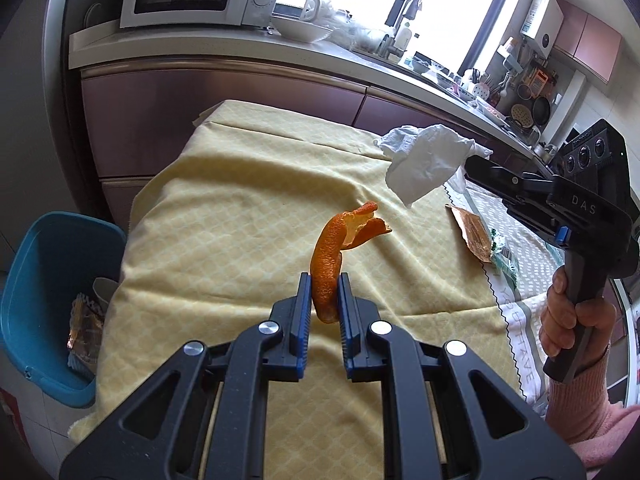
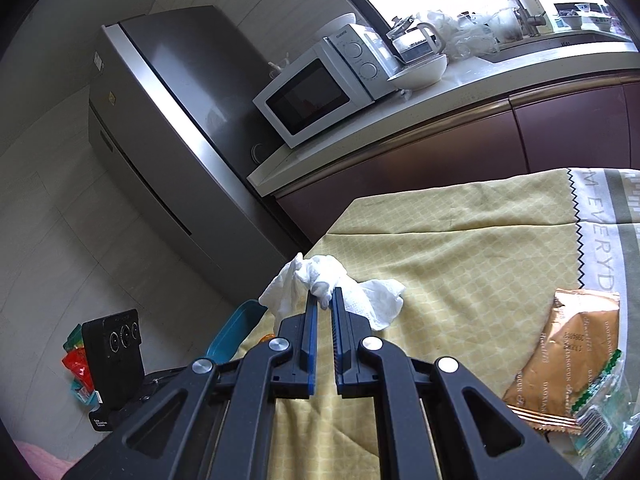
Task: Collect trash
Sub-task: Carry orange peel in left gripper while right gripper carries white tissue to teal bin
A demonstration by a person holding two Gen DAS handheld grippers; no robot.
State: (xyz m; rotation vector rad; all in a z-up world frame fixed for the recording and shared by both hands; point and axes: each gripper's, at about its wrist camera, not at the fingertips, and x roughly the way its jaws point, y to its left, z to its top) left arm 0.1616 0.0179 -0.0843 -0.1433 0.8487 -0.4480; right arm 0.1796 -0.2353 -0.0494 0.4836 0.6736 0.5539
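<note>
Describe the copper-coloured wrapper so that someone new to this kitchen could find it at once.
Start at the table under the yellow cloth, and go to the side where a grey-and-white lettered towel overlaps it. The copper-coloured wrapper lies flat there beside a clear green-printed packet. Unlike the packet, it is opaque, shiny and brown.

Below the left gripper, the lower end of the orange peel disappears between the pads. Left of it, the blue bin is half hidden behind the yellow tablecloth. Right of the right gripper, the clear wrapper is cut off by the picture's edge, its barcode print too small to read.
</note>
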